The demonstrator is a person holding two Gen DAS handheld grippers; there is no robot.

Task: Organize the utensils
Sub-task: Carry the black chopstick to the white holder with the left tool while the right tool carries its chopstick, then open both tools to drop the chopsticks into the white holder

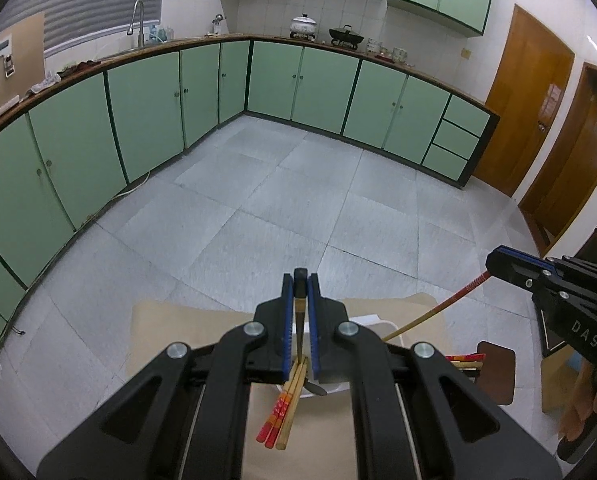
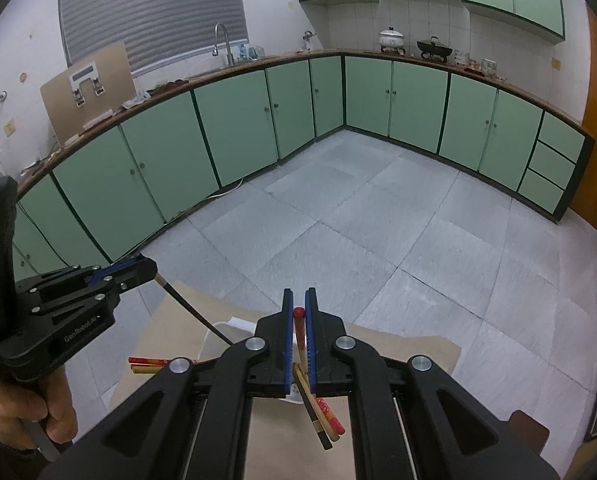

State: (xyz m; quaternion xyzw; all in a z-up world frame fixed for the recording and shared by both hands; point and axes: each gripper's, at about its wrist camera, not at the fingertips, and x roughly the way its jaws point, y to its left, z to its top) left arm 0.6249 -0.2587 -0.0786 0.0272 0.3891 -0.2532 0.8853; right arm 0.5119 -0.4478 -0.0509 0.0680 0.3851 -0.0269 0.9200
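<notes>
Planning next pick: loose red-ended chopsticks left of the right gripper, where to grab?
Grip the loose chopsticks near their red ends, from above, jaws across the shafts: they lie side by side, other ends hidden behind the right gripper. That is shut on a red-tipped chopstick, so probably empty it first.

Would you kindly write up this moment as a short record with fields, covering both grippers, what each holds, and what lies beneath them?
setting: kitchen, tiled floor, green cabinets
left gripper: shut on a dark chopstick
right gripper: shut on a red-tipped chopstick
below the grippers: white container on a tan table
loose chopsticks: several red-ended and plain ones lying near the container
person: a hand around the left gripper's handle
</notes>
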